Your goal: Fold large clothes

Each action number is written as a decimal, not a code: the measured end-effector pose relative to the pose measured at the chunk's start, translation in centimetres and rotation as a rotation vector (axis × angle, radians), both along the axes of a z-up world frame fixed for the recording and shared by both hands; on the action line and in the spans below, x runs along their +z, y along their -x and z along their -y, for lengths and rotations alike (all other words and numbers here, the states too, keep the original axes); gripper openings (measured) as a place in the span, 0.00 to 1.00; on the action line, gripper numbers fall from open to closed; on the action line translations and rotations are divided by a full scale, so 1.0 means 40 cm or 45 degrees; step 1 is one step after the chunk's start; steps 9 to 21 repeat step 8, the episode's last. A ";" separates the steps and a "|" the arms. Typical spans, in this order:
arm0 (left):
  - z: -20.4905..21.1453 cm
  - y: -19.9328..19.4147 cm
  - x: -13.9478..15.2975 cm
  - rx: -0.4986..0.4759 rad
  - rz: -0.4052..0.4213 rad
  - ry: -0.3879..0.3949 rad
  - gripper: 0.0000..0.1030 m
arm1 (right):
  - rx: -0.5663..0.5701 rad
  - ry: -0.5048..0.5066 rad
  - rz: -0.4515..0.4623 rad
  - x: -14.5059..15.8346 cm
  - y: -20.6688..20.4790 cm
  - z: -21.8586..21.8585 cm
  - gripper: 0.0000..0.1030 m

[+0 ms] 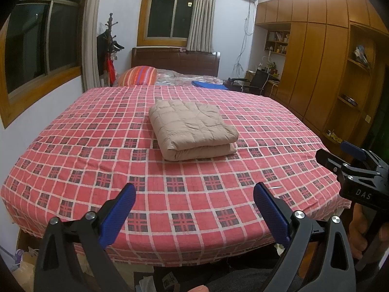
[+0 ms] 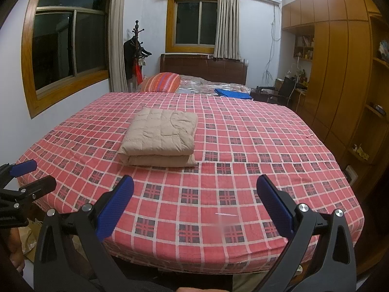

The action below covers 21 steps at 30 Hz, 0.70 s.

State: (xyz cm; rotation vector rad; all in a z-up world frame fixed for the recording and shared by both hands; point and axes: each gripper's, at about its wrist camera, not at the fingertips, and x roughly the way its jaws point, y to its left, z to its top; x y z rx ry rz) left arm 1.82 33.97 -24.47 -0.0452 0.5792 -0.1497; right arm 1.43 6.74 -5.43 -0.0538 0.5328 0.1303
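The beige quilted garment [image 1: 192,129] is seen folded into a thick block mid-bed on the red checked sheet [image 1: 194,194], its doubled edge turned toward the grippers. It lies ahead of both, well apart. The left gripper [image 1: 194,209] and the right gripper [image 2: 194,206] are held spread, empty. "DAS" is read on the right gripper's body.

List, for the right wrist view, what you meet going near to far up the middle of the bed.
right gripper → checked bedsheet → folded beige quilted garment → striped pillow → dark wooden headboard → window
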 end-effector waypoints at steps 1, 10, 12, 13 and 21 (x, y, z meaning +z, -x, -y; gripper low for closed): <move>0.000 0.001 0.000 0.000 0.001 0.001 0.95 | 0.000 0.001 0.001 0.000 0.000 0.000 0.97; 0.003 0.004 0.000 0.002 0.000 0.003 0.95 | 0.010 -0.001 -0.005 -0.003 -0.002 0.005 0.97; 0.003 0.004 0.000 0.002 0.000 0.003 0.95 | 0.010 -0.001 -0.005 -0.003 -0.002 0.005 0.97; 0.003 0.004 0.000 0.002 0.000 0.003 0.95 | 0.010 -0.001 -0.005 -0.003 -0.002 0.005 0.97; 0.003 0.004 0.000 0.002 0.000 0.003 0.95 | 0.010 -0.001 -0.005 -0.003 -0.002 0.005 0.97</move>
